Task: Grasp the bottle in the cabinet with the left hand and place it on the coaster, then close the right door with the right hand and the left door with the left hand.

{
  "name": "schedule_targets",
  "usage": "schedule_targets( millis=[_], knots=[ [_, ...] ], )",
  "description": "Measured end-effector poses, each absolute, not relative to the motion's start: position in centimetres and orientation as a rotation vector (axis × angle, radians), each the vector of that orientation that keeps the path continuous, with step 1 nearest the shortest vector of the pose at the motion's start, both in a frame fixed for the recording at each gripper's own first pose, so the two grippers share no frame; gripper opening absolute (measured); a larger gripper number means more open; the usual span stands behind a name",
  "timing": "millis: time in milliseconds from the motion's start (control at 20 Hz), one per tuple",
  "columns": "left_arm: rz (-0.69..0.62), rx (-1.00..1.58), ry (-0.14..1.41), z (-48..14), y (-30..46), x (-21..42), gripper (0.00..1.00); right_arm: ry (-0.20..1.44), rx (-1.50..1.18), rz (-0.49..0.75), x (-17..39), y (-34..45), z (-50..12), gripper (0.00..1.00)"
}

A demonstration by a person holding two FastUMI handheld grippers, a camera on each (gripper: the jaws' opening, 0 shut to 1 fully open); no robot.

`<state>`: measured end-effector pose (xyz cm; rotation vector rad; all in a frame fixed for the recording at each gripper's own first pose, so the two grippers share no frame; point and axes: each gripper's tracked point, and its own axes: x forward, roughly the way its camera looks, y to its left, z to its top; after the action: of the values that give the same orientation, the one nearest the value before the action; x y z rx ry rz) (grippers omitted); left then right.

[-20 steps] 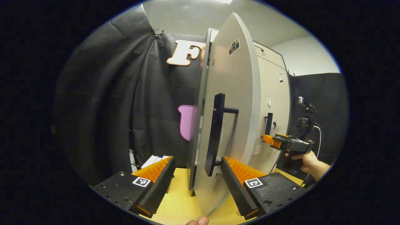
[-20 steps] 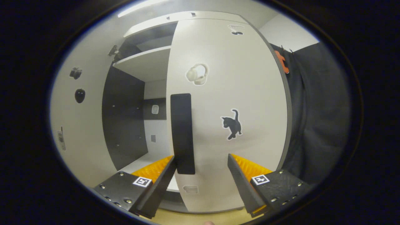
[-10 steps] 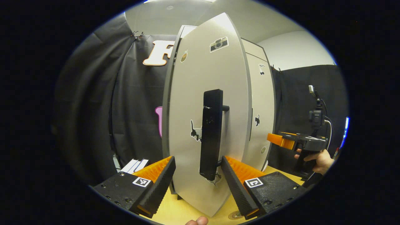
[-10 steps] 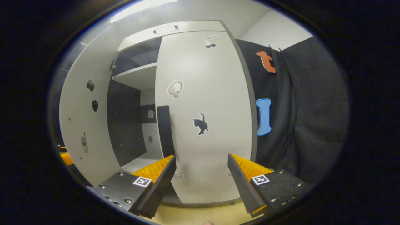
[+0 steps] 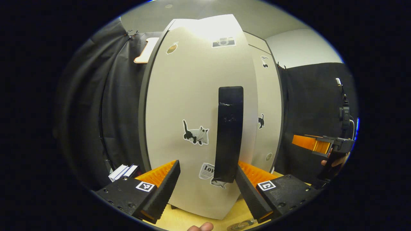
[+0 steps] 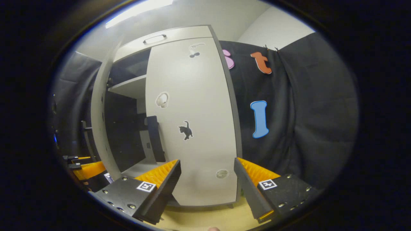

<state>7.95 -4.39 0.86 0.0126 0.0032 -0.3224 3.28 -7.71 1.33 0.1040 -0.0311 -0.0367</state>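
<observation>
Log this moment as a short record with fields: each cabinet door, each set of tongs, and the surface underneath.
right door: closed against the cabinet
left door: ajar; dark interior and a shelf visible through the gap
left door handle: between the left tongs' fingers, not gripped
left tongs: open
right tongs: open, away from the right door
table: pale wood

small white boxes [image 5: 123,171] lie on the wooden tabletop [image 6: 205,218] near the black cloth wall [image 6: 301,128].
</observation>
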Motion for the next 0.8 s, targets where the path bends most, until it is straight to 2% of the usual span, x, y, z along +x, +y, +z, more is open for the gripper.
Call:
schedule_targets(
  millis=[500,800],
  knots=[
    [-0.316,0.003,0.005,0.7,-6.8,10.7,1.00,-0.029,0.119,-0.006,2.2,-7.8,2.0,1.00],
    [-0.222,-0.042,-0.001,1.0,-7.4,12.0,1.00,0.008,0.070,0.007,1.2,-6.8,0.2,1.00]
  ],
)
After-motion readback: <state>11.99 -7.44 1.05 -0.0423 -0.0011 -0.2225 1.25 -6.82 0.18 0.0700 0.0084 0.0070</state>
